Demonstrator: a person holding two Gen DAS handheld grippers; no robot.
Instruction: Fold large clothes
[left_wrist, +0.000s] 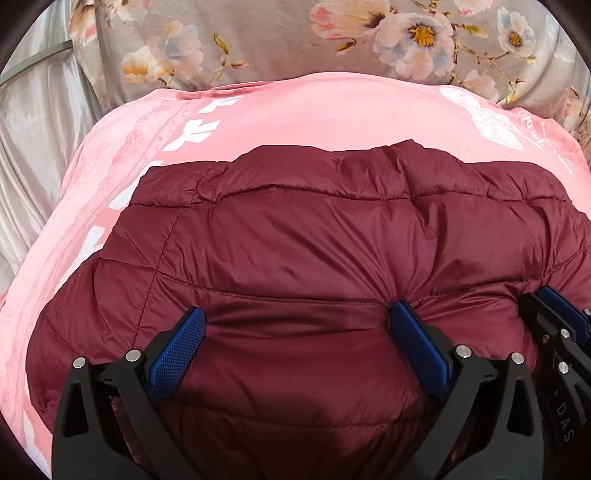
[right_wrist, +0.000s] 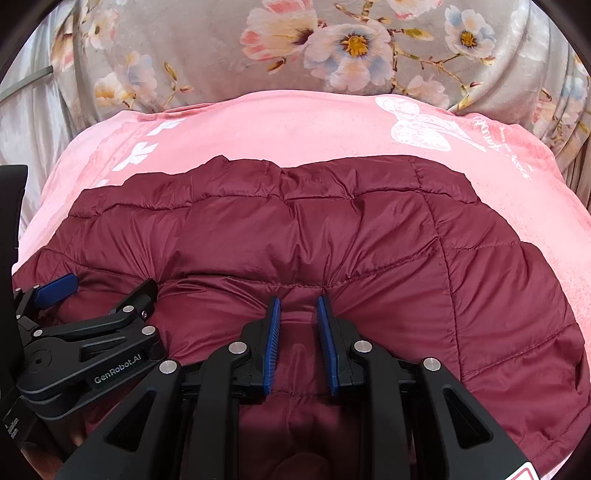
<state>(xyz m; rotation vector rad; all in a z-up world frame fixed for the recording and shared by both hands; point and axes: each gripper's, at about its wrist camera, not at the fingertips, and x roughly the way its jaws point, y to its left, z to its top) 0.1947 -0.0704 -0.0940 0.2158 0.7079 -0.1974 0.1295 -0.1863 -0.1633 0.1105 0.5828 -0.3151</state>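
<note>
The jacket (left_wrist: 314, 258) lies on a blanket (left_wrist: 295, 110), with perhaps a curtain (left_wrist: 258, 33) behind.

**Jacket's near edge out of sight**

The maroon quilted jacket (left_wrist: 314, 240) runs off the bottom of both wrist views behind black gripper frames. In the right wrist view, small white script (right_wrist: 513, 155) on the pink blanket (right_wrist: 295, 129) at upper right is unreadable.

Pink blanket (left_wrist: 314, 110) spread below – grey floral fabric (left_wrist: 277, 37) behind it – pale satin curtain (left_wrist: 37, 122) at left
</note>
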